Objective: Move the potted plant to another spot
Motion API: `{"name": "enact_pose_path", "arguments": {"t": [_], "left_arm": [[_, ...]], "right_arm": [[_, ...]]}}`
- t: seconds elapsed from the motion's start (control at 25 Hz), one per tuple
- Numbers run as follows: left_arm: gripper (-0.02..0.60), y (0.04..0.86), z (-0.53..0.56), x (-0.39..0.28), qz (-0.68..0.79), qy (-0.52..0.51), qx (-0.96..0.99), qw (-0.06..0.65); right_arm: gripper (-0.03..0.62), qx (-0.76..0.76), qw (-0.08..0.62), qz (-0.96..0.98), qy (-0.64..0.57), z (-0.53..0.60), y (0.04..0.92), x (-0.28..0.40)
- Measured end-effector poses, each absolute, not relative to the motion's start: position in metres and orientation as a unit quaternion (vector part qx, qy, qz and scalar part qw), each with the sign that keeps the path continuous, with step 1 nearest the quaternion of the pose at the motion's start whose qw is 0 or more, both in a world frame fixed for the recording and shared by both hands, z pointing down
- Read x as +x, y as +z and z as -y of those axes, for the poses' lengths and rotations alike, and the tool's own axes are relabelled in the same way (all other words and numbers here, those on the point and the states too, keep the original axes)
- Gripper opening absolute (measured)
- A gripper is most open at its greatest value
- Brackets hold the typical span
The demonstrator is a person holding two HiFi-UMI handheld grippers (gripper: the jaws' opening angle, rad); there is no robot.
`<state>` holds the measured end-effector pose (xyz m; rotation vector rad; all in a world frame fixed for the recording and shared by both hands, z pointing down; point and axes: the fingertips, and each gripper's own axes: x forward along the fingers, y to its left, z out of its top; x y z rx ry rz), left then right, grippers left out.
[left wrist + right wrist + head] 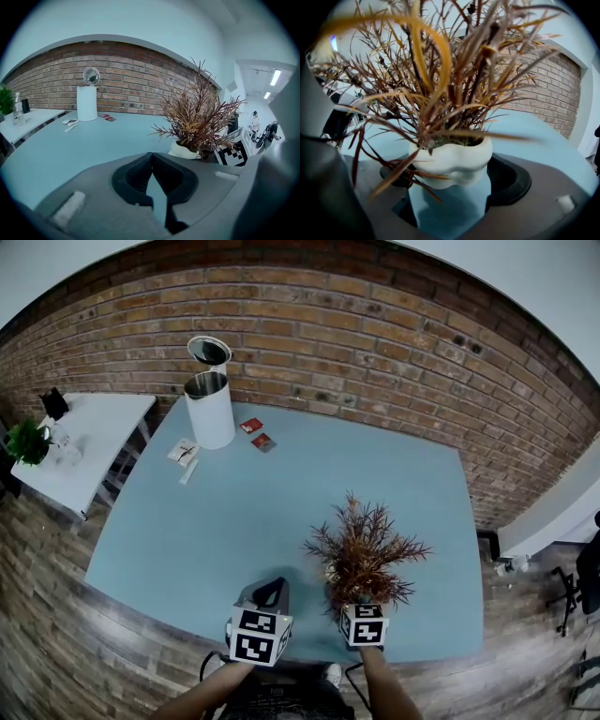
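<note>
The potted plant has brown-orange spiky foliage in a white lobed pot and sits over the near right part of the blue table. My right gripper is shut on the pot, with a black pad against each side. In the right gripper view the pot fills the space between the jaws and the foliage hides most of what lies beyond. My left gripper is beside the plant on its left, low over the table, shut with nothing in it. The left gripper view shows the pot to the right.
A white cylindrical bin with its lid up stands at the table's far left. Red packets and white paper packets lie near it. A white side table with a green plant stands left. A brick wall runs behind.
</note>
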<state>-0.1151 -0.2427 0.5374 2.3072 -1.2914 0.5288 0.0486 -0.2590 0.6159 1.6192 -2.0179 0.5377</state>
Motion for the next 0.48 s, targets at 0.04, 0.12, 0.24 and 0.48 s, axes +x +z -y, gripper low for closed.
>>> {"name": "enact_pose_path", "arguments": {"t": [0.04,0.12,0.24,0.48], "left_arm": [[-0.002,0.537,0.243,-0.118,0.466,0.191,0.835,0.221],[-0.002,0.538,0.244,-0.123,0.464,0.192,0.836,0.22],[-0.003,0.539,0.245,-0.129,0.46,0.195,0.838,0.22],[-0.003,0.539,0.246,-0.139,0.454,0.194,0.842,0.219]], "right_arm": [[0.469,0.596,0.248,0.739,0.194,0.26,0.615,0.046],[0.469,0.597,0.246,0.739,0.194,0.262,0.614,0.036],[0.469,0.606,0.245,0.731,0.196,0.264,0.614,0.027],[0.469,0.611,0.239,0.726,0.206,0.266,0.618,0.009]]}}
